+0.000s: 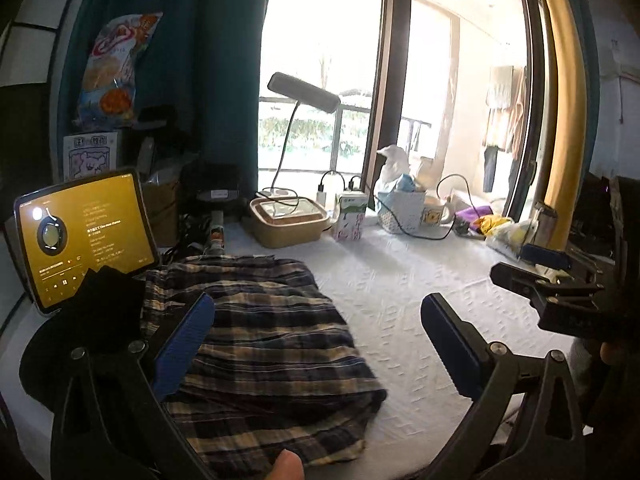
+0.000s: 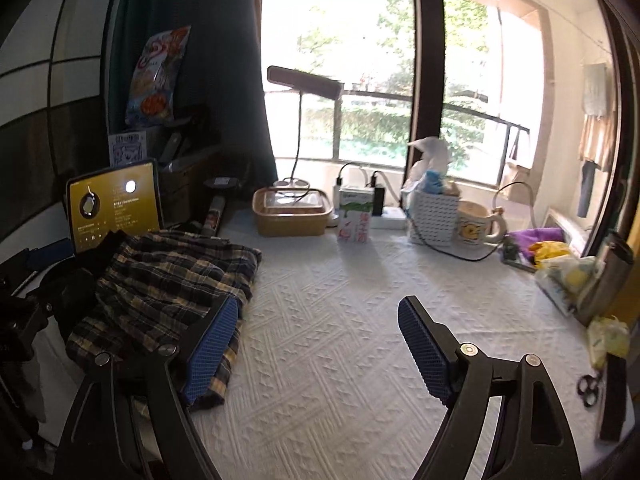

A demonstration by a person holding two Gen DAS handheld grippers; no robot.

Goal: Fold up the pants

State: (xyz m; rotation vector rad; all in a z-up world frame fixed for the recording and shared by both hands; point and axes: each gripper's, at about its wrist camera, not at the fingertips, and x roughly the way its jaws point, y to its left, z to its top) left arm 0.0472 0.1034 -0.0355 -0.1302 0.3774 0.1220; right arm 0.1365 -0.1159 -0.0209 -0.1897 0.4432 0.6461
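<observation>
Pants (image 1: 260, 344) lie folded into a compact plaid stack at the desk's (image 2: 340, 320) left side, seemingly finished, with both the left hand-held gripper (image 1: 316, 344) and the right hand-held gripper (image 2: 320, 352) spread apart, empty.

A lived-in room in a home, likely a bedroom. A worktop (image 2: 340, 320) spread with a white textured cloth runs ahead of the fingers (image 2: 424, 348) to a large window (image 2: 360, 80) with a dark teal curtain (image 2: 224, 60). Beyond the fingers stand a desk lamp (image 2: 304, 80), a yellow mug (image 2: 476, 228), a milk carton (image 2: 354, 216), a lidded container (image 2: 292, 212) and a white basket (image 2: 434, 216). Left of the fingers a tablet (image 2: 114, 204) shows a music player. Laundry (image 2: 596, 120) hangs on the balcony outside.
</observation>
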